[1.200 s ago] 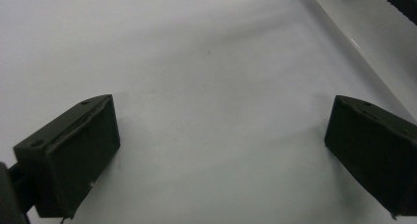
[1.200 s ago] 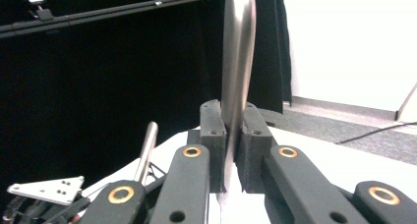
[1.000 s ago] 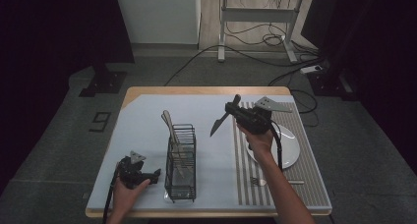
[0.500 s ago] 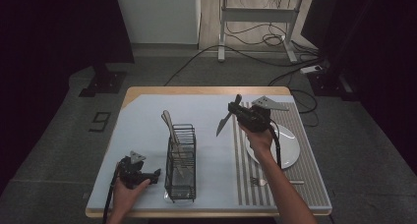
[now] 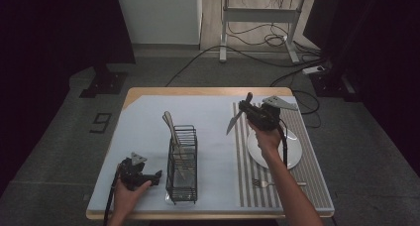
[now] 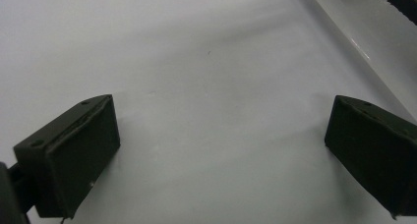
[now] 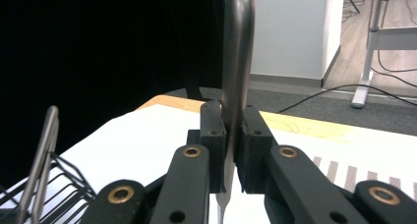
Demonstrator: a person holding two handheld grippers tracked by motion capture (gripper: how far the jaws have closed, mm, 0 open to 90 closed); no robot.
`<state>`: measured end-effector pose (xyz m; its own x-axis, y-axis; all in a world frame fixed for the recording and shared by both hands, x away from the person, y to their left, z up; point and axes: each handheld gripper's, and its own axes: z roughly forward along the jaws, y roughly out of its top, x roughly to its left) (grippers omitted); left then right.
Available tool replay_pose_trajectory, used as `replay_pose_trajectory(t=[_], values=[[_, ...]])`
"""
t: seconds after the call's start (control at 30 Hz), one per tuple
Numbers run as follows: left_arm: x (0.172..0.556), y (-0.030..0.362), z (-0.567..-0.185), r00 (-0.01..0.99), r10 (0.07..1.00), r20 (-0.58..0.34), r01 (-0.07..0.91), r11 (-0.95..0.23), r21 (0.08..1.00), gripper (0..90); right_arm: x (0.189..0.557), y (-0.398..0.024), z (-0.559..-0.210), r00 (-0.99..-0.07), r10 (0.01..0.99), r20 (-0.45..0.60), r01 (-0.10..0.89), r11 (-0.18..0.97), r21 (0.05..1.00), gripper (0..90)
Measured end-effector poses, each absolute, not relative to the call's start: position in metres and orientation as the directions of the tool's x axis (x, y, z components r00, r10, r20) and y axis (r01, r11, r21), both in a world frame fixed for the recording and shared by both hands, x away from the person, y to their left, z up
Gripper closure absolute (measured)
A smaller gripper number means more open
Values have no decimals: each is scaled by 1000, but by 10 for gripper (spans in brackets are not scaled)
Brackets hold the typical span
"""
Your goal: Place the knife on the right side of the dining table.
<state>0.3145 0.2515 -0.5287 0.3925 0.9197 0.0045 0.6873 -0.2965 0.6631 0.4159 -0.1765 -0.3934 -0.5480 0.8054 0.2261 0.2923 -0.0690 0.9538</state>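
My right gripper [image 5: 244, 108] is shut on a metal knife [image 5: 235, 119], held in the air over the striped mat, handle up and blade slanting down to the left. In the right gripper view the jaws clamp the knife [image 7: 238, 62] upright. A black wire cutlery basket [image 5: 182, 162] stands left of it with a utensil [image 5: 171, 127] leaning out. Near the front left corner my left gripper [image 5: 157, 175] rests low on the white mat, open and holding nothing; its jaws stand wide apart over the bare surface [image 6: 216, 111].
A white plate [image 5: 292, 149] lies on the grey striped mat [image 5: 307, 186] under the right forearm, with a fork [image 5: 267, 183] in front of it. The basket's corner [image 6: 401, 0] sits close to the left gripper. The table's wooden edge [image 5: 198, 91] runs along the back.
My right gripper has carried the knife slightly back and left, and the knife stays clamped. The left gripper has not moved.
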Motion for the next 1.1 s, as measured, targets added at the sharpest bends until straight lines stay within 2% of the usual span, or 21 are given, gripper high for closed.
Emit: replay_pose_trajectory(t=[1.1], values=[[315, 252, -529, 393, 919, 4, 687, -297, 663, 0, 452, -196, -403, -420, 885, 200, 310, -68, 948, 833]])
